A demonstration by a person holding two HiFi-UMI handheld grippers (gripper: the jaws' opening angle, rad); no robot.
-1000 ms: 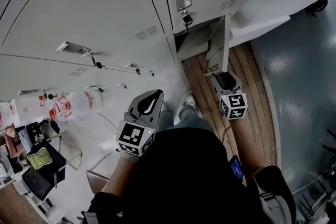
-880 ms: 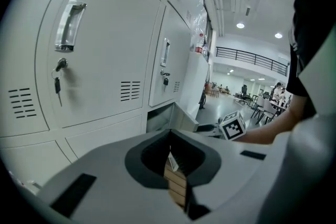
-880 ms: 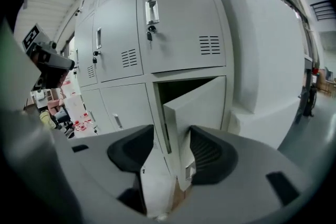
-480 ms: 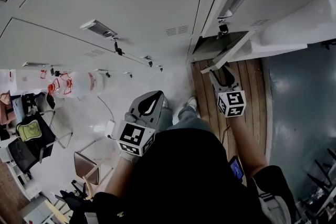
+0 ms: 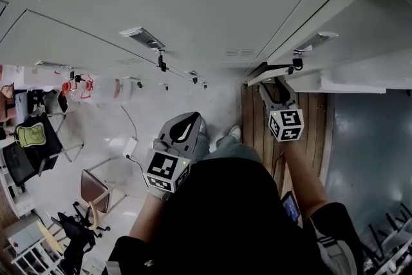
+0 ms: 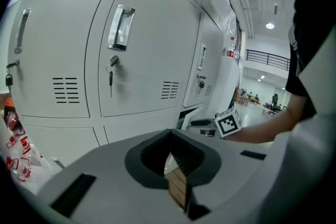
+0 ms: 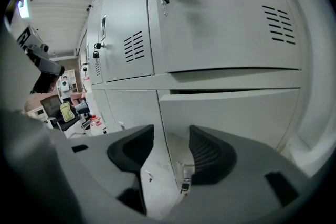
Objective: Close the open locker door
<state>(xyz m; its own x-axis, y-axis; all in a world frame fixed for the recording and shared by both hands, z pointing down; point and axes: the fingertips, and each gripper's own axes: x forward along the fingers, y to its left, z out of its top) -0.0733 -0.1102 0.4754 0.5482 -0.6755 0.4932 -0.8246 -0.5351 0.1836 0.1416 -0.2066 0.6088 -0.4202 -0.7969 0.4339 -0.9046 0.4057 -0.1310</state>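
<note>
The lower locker door (image 5: 273,76) stands only slightly ajar from the grey locker bank (image 5: 193,3). My right gripper (image 5: 278,89) is right at that door, open. In the right gripper view the door (image 7: 231,118) fills the front, and its free edge runs between the spread jaws of the right gripper (image 7: 170,152); a small latch with a key (image 7: 184,182) shows there. Whether a pad touches the door I cannot tell. My left gripper (image 5: 187,122) hangs back over the floor, shut and empty, also seen as the left gripper (image 6: 170,160) pointing at the lockers.
Keys hang from several locker locks (image 5: 162,64). A wooden floor strip (image 5: 257,132) runs below the door, with grey floor (image 5: 367,151) to the right. A chair (image 5: 96,187), bags (image 5: 29,138) and a red-printed plastic bag (image 5: 77,87) sit at the left.
The door has swung from wide open to nearly flush with the lockers. My right gripper went with it toward the locker bank. The left gripper has stayed put.
</note>
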